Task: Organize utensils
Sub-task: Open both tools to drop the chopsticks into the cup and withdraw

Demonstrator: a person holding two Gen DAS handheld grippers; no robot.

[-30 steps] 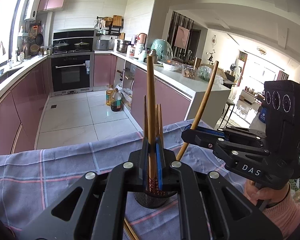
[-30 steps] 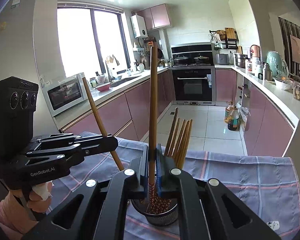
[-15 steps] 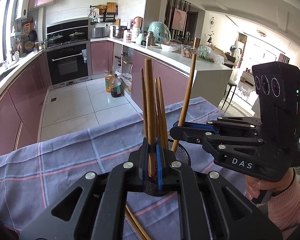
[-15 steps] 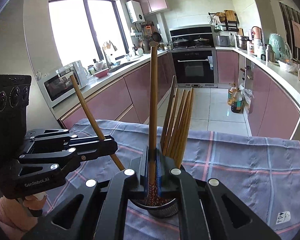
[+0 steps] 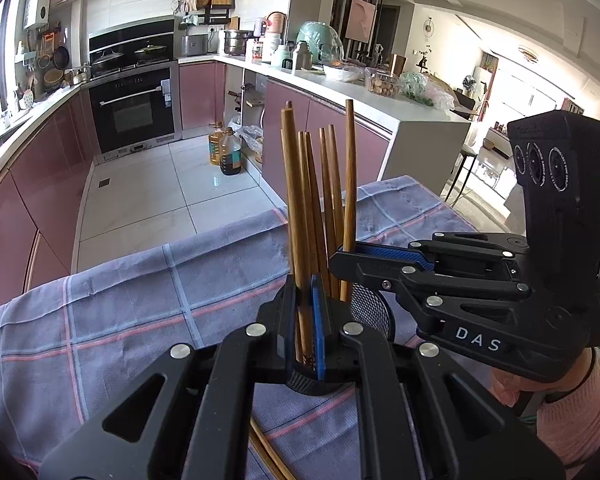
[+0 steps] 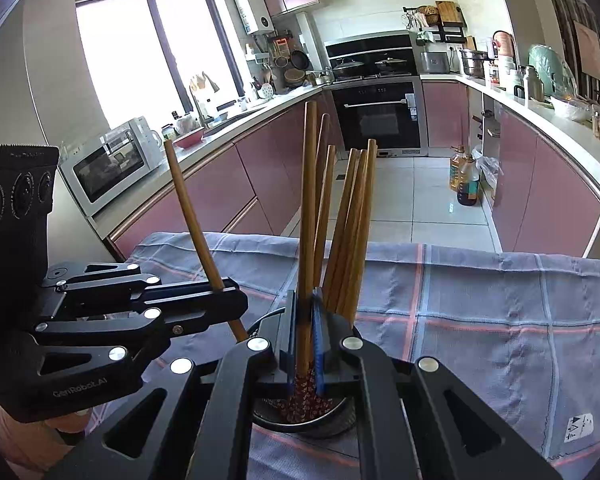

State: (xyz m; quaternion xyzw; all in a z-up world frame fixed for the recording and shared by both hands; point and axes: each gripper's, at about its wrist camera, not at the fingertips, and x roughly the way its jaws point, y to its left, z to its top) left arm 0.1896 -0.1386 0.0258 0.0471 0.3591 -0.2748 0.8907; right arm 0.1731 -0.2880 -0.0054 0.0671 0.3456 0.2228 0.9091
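Note:
A black mesh utensil cup (image 5: 370,310) (image 6: 336,420) stands on the checked cloth and holds several wooden chopsticks (image 5: 328,200) (image 6: 352,224). My left gripper (image 5: 304,320) is shut on one chopstick (image 5: 292,184), upright, its patterned tip down in the cup. My right gripper (image 6: 306,332) is shut on another chopstick (image 6: 309,200), also upright with its tip in the cup. Each gripper shows in the other's view: the right one (image 5: 342,254) holding its chopstick (image 5: 350,176), the left one (image 6: 236,304) holding a slanted chopstick (image 6: 192,216).
A grey-blue checked cloth (image 5: 140,300) (image 6: 480,320) covers the table. Loose chopsticks (image 5: 266,452) lie on it near the front edge under my left gripper. Pink kitchen cabinets, an oven and oil bottles (image 5: 226,152) are beyond the table.
Both grippers have come lower toward the cup, carrying their chopsticks down into it. The right gripper's chopstick has gone from slanted to nearly upright beside the others.

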